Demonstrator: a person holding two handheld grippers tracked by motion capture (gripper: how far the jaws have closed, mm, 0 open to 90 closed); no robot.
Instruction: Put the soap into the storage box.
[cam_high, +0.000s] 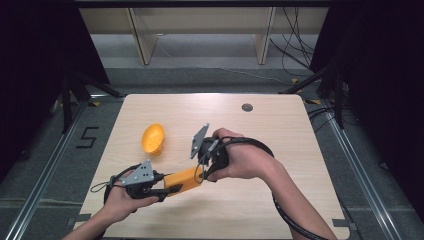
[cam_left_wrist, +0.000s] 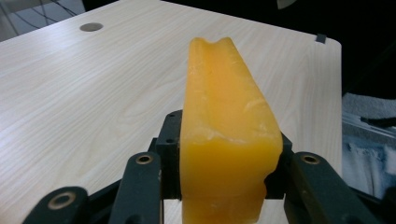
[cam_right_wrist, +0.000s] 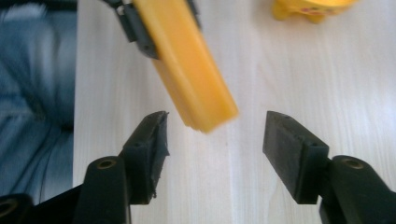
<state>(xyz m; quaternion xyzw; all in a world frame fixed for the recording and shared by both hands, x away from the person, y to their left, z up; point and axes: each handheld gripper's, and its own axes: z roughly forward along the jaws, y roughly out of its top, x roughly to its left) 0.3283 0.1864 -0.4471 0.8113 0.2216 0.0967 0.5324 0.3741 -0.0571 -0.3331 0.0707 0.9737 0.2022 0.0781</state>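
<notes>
While the left gripper (cam_high: 167, 191) clamps an orange block (cam_high: 184, 180) near the table's (cam_high: 280, 130) front edge, the right gripper (cam_right_wrist: 212, 140) sits wide open around its tip.

One orange block (cam_high: 184, 181), one yellow bowl-shaped piece (cam_high: 152, 139), two grippers, one wooden table (cam_high: 280, 135).

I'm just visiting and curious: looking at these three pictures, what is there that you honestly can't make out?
- Orange block: its lower end is cut off by the bottom edge of the left gripper view, between the closed jaws.
- Same block's tip: blurred in the right gripper view.
- Yellow object: cut off by that view's top edge; its shape is unclear.
- Right gripper: the hand hides most of it in the high view.
</notes>
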